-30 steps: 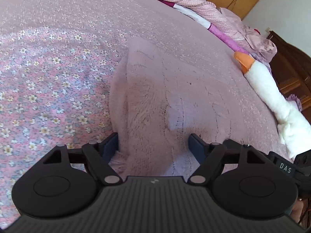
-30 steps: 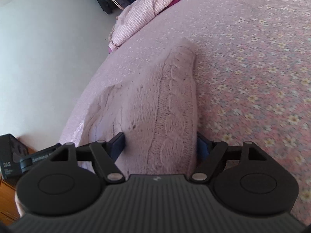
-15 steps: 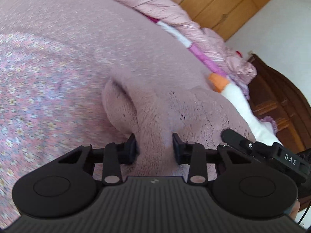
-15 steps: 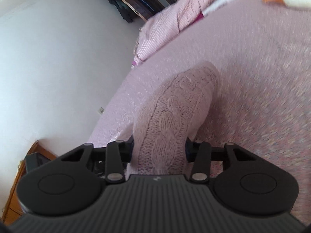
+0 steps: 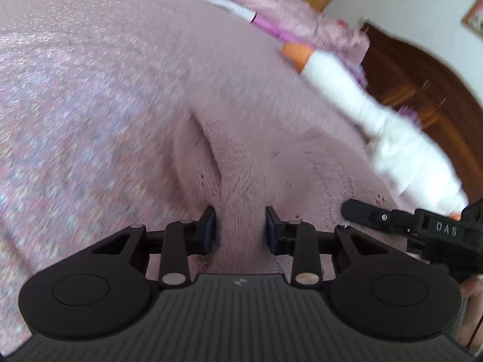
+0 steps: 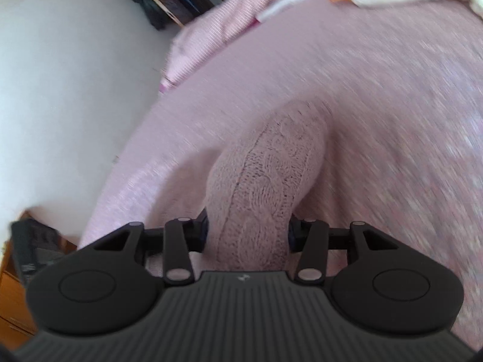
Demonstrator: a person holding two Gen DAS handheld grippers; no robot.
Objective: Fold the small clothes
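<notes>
Left gripper: the black two-finger left gripper (image 5: pixel 240 226) is seen from behind in the left wrist view, angled down towards the bed; its jaws are drawn in narrow and pinched on a bunched ridge of the garment.
Right gripper: the black two-finger right gripper (image 6: pixel 247 231) is pointed forward and down over the bed's edge; its jaws are closed in on a thick roll of the garment, which is pressed between them. In the left wrist view its dark body marked "DAS" (image 5: pixel 422 226) is seen just beside the left one, at lower right.
Garment: the pale pink cable-knit sweater (image 6: pixel 265 181) is gathered up off the bed at the near side and held by both grippers; its far end rests on the bedspread. In the left wrist view it is spread wider, with a deep fold at its left (image 5: pixel 271 181).
Bed: the sweater is carried by a pink floral bedspread (image 5: pixel 90 105), blurred by motion.
Beyond: a white plush goose with an orange beak (image 5: pixel 362 111) lies near the sweater's far side, and a rumpled pink checked quilt (image 6: pixel 229 27) is heaped at the head of the bed.
Hand: part of a person's hand (image 5: pixel 469 307) is seen at the lower right edge; its grip cannot be made out.
</notes>
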